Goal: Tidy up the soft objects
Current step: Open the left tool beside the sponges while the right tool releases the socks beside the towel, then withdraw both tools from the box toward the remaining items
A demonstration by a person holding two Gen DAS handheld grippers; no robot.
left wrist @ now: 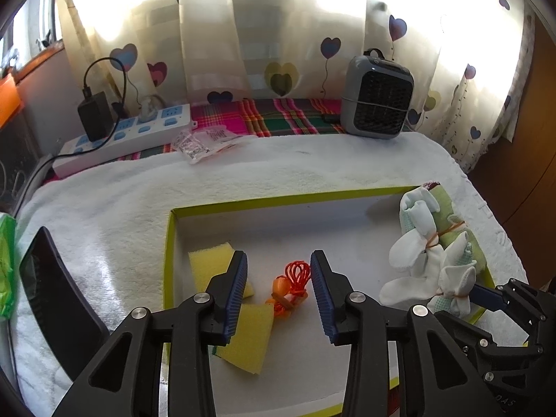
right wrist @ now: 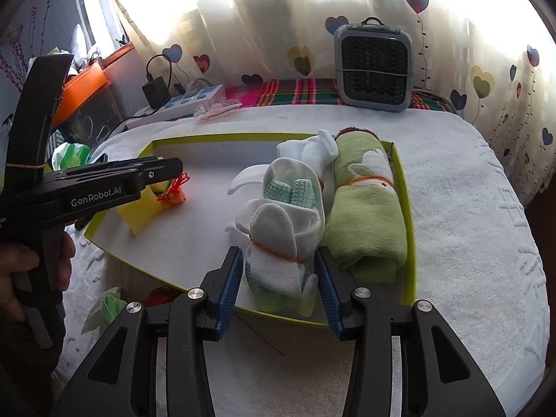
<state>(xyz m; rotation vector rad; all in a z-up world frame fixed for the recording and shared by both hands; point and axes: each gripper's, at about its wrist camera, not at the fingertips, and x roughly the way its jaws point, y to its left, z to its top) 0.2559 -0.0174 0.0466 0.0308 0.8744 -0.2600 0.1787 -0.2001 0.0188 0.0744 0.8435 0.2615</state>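
A shallow box with a yellow-green rim (left wrist: 278, 201) lies on a white towel. My left gripper (left wrist: 279, 295) is open over the box floor. Orange corded earplugs (left wrist: 290, 286) lie between its blue pads, untouched. Two yellow sponge pieces (left wrist: 212, 260) (left wrist: 248, 340) lie by its left finger. My right gripper (right wrist: 278, 278) stands open around a white sock bundle (right wrist: 278, 229) tied with an orange rubber band, and the pads do not press on it. A rolled green towel (right wrist: 368, 215), also banded, lies against the box's right wall (right wrist: 406, 208).
A grey fan (left wrist: 377, 97) stands at the back right. At the back left are a power strip (left wrist: 128, 135) and a plastic packet (left wrist: 201, 144). A dark slab (left wrist: 59, 295) and a green bag (left wrist: 7, 264) lie left of the box. A hand (right wrist: 21, 271) holds the left gripper.
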